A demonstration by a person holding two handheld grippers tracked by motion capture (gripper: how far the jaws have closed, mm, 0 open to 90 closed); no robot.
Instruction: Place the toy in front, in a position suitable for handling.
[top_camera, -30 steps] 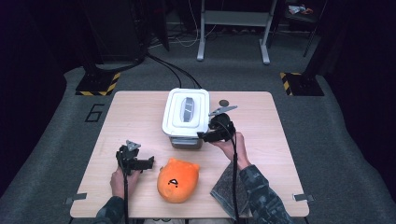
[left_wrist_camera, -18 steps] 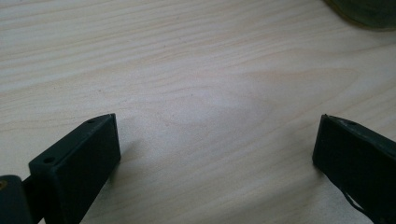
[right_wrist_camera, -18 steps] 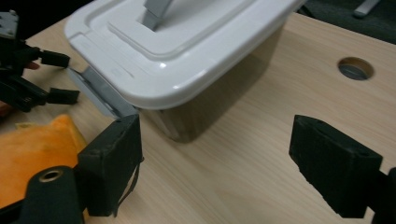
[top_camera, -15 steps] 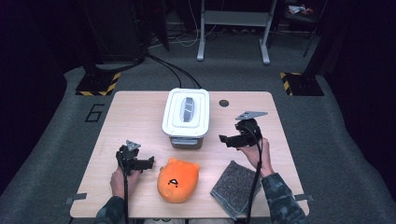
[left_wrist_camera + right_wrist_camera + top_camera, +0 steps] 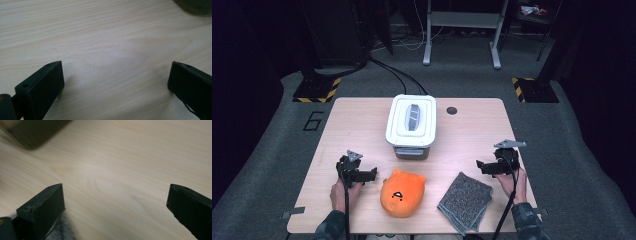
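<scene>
Cloth (image 5: 465,200), grey, lies flat on table (image 5: 362,125) near front edge, right of orange plush toy (image 5: 403,192); its fuzzy edge is cut off behind a jaw in right gripper view. White-lidded box (image 5: 411,125) blurred at frame corners in both gripper views. Right tongs (image 5: 480,165) just beside cloth, jaws just opened wide, holding nothing. Left tongs (image 5: 373,174) left of toy, wide apart, holding nothing.
</scene>
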